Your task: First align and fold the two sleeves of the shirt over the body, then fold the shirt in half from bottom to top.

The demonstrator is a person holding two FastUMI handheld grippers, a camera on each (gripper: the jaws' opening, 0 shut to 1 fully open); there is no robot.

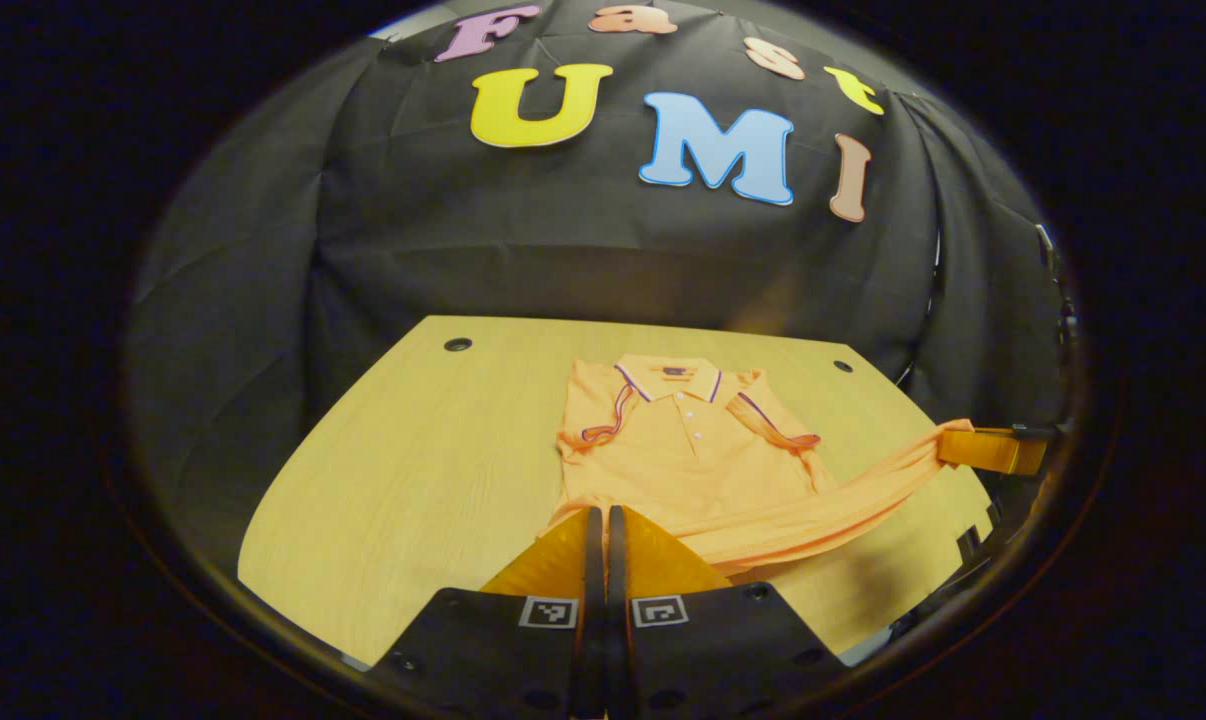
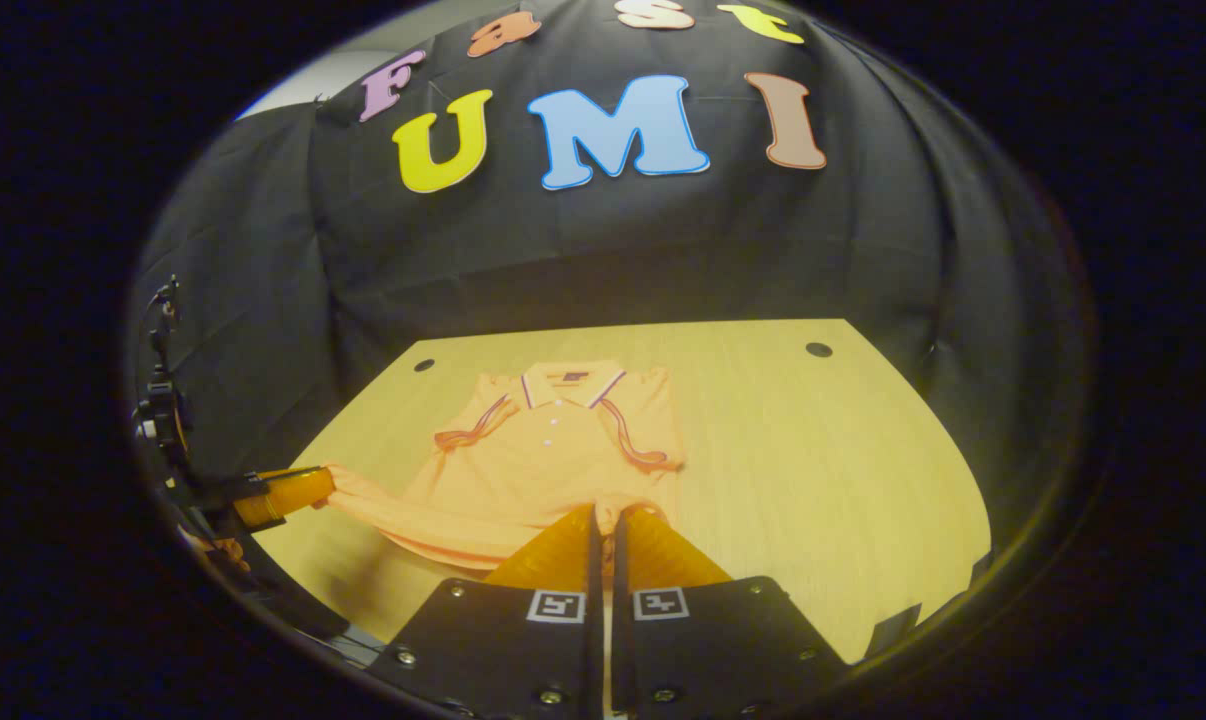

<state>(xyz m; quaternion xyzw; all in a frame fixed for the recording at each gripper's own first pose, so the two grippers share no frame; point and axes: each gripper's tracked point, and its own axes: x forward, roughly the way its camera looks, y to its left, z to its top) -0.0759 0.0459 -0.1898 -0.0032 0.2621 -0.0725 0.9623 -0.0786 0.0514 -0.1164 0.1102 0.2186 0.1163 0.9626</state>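
Nearest to me in the left gripper view, my left gripper (image 1: pixel 603 515) has its two fingers drawn together with barely a slit between them, and the shirt's (image 1: pixel 693 450) bottom hem sits right at the tips. I take it as pinched on the hem's left corner, with fabric meeting both fingers. In the right gripper view, my right gripper (image 2: pixel 605 515) looks the same: fingers nearly closed, the hem's other corner caught at the tips.

From each camera I can see the other gripper off to the side. In the left gripper view the right one sits at the far right edge, with the hem pulled out toward it in a long taut band lifted off the table (image 1: pixel 413 470). In the right gripper view the left one appears at the left edge, the hem stretched to it in the same way, and a bit of the hand (image 2: pixel 225 548) holding it shows just below.

Beyond the grippers, the shirt lies face up on the wooden table, collar (image 1: pixel 675 378) away from me and buttons running down the placket. Both sleeves (image 1: pixel 603 415) are already folded in over the body, their striped cuffs angled toward the chest. The upper body lies flat; only the bottom edge is raised.

Farther back, the table shows two small round holes (image 1: pixel 457 344) near its far corners. Behind it hangs the black cloth wall (image 1: pixel 563 240).
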